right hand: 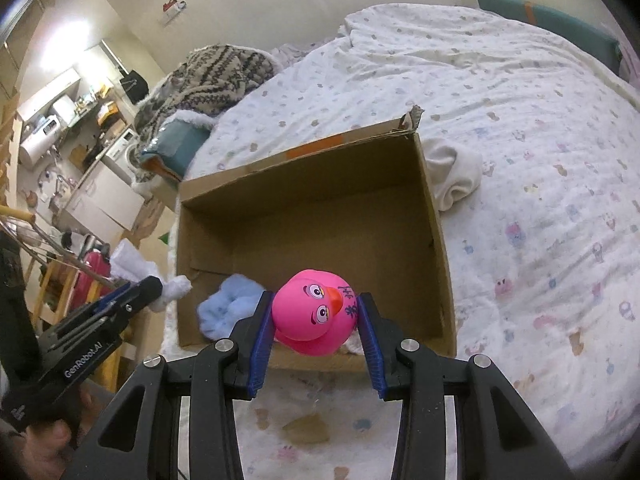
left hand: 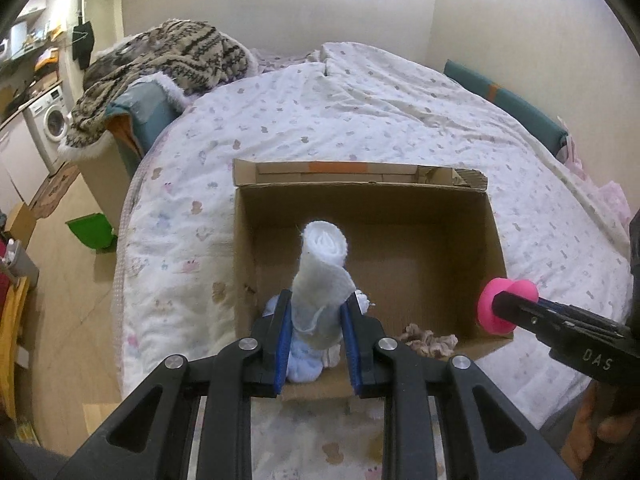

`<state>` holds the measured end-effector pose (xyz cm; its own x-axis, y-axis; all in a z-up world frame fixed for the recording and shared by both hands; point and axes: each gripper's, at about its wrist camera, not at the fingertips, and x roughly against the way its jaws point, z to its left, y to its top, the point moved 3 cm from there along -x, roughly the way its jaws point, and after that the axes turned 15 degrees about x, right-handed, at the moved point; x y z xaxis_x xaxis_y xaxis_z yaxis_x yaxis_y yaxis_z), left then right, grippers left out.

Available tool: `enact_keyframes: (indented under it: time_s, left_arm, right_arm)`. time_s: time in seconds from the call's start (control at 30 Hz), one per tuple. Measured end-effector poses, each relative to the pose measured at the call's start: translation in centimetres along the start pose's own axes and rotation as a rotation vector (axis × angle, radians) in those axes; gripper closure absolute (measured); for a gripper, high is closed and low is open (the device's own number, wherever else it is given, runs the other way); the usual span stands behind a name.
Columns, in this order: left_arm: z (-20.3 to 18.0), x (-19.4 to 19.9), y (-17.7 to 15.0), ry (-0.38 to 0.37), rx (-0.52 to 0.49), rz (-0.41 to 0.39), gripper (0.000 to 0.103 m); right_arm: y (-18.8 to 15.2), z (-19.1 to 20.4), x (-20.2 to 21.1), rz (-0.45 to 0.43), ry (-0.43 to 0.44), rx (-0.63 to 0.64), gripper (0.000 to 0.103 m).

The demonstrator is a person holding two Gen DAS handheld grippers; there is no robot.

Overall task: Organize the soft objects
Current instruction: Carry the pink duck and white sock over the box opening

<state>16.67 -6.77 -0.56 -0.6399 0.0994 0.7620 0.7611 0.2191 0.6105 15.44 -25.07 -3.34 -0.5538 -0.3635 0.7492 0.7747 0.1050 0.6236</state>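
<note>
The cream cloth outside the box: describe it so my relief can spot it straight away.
Start at the open cardboard box on the bed. Just beyond the box's far right corner, against its outer wall, lies a cream cloth bunched into a loose lump. It is the only soft item outside the box with no gripper on it.

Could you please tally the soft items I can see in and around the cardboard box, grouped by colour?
White or cream: 2, the rolled white cloth in the left gripper and the cream cloth bundle beside the cardboard box.
Light blue: 1, the fluffy blue cloth in the box.
Pink: 1, the pink duck toy in the right gripper.
Brown: 1, the brown scrunchie in the box.
Total: 5
</note>
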Motion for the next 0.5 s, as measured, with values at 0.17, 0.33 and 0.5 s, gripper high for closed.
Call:
enact_keyframes:
  time_s: [0.17,0.33,0.5]
  left_arm:
    - [-0.3,-2.4,-0.4,0.005,-0.017,0.014,0.082]
    - [-0.1,-4.7,-1.6,-0.004,-0.027,0.048,0.082]
    - [0.4,-6.2,-2.5,-0.018,-0.028,0.075,0.082]
  right_arm:
    - [-0.7,-0.7,-1.8,0.031,-0.015,-0.008,0.061]
    - [-1.7,-1.3,-3.4,0.075,-0.027,-0.027,0.061]
    - [-2.4,-1.2,-4.9,0.127,-0.048,-0.017,0.061]
